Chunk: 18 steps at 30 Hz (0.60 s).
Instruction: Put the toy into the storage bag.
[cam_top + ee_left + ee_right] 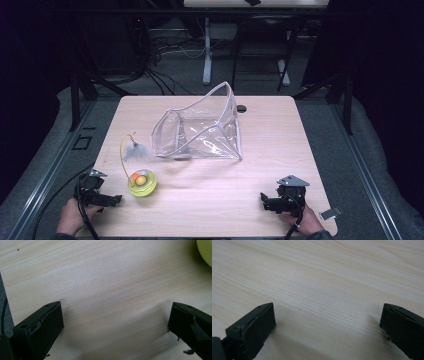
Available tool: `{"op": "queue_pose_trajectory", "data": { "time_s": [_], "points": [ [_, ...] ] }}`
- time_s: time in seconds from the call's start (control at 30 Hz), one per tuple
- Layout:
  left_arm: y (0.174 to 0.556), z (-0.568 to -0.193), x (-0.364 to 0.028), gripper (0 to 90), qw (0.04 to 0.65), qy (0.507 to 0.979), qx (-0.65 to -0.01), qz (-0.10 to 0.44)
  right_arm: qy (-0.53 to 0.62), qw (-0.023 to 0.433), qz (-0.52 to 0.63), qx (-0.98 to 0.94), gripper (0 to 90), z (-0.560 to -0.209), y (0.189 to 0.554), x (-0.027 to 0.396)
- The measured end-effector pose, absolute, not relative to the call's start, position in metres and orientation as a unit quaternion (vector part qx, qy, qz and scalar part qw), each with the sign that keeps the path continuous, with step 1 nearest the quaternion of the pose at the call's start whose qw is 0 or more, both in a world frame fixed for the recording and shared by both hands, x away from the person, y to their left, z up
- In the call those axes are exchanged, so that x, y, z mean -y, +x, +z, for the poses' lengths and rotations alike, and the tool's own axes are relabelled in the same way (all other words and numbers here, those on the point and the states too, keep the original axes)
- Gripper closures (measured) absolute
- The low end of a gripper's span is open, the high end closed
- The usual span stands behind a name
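Both the left claw (116, 200) and right claw (264, 200) gaped empty near the table's (210, 200) front edge, bare wood between them

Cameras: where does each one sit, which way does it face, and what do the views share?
High view: above the person's side, looking forward and down on the table; both hands, left gripper and right gripper show, plus clear pouch.
Left gripper view: rides the left gripper, looks along its open jaws at the tabletop.
Right gripper view: rides the right gripper, open jaws over wood.
Shared: the yellow toy shows in the high and left gripper views.
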State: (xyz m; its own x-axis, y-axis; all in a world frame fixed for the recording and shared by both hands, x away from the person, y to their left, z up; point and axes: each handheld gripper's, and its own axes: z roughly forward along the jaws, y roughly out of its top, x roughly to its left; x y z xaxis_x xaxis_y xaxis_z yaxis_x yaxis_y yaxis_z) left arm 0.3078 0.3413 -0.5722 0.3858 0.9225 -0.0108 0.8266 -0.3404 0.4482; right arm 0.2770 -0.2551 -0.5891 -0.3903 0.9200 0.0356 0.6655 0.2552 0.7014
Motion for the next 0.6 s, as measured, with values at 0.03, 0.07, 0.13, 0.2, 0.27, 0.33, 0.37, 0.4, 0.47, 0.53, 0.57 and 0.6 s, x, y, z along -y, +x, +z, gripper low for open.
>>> {"op": "queue_pose_trajectory", "data": {
  "time_s": [0.03,0.07,0.13,0.2,0.27,0.33,0.37,0.4,0.47,0.53,0.57,0.6],
  "points": [
    [0.3079,-0.5722,-0.3412,0.0,0.195,0.809,-0.541,0.123,0.516,0.195,0.325,-0.768,0.0,-0.5891,0.2770,0.2551],
    [0.3078,-0.5721,-0.3413,0.0,0.194,0.809,-0.540,0.123,0.516,0.195,0.325,-0.768,0.0,-0.5891,0.2770,0.2551],
    [0.3073,-0.5721,-0.3409,0.0,0.194,0.809,-0.542,0.122,0.516,0.195,0.325,-0.768,0.0,-0.5891,0.2770,0.2551],
    [0.3072,-0.5720,-0.3410,0.0,0.194,0.809,-0.541,0.121,0.516,0.195,0.325,-0.768,0.0,-0.5891,0.2770,0.2550],
    [0.3076,-0.5720,-0.3411,0.0,0.194,0.811,-0.539,0.121,0.516,0.195,0.325,-0.768,0.0,-0.5891,0.2770,0.2551],
    [0.3074,-0.5720,-0.3413,0.0,0.194,0.811,-0.538,0.120,0.516,0.195,0.325,-0.768,0.0,-0.5891,0.2770,0.2550],
    [0.3074,-0.5720,-0.3413,0.0,0.194,0.811,-0.538,0.120,0.516,0.195,0.325,-0.768,0.0,-0.5891,0.2770,0.2550],
    [0.3081,-0.5719,-0.3415,0.0,0.193,0.813,-0.536,0.120,0.516,0.195,0.325,-0.768,0.0,-0.5891,0.2770,0.2550],
    [0.3084,-0.5716,-0.3413,0.0,0.191,0.814,-0.536,0.119,0.516,0.196,0.325,-0.768,0.0,-0.5891,0.2770,0.2550],
    [0.3103,-0.5697,-0.3421,0.7,0.183,0.816,-0.537,0.111,0.516,0.196,0.325,-0.768,0.0,-0.5891,0.2770,0.2550],
    [0.3103,-0.5697,-0.3421,2.4,0.183,0.816,-0.537,0.111,0.516,0.196,0.325,-0.768,0.0,-0.5891,0.2770,0.2550],
    [0.3109,-0.5670,-0.3451,4.5,0.186,0.813,-0.541,0.107,0.516,0.196,0.325,-0.768,0.0,-0.5891,0.2770,0.2550]
  ]
}}
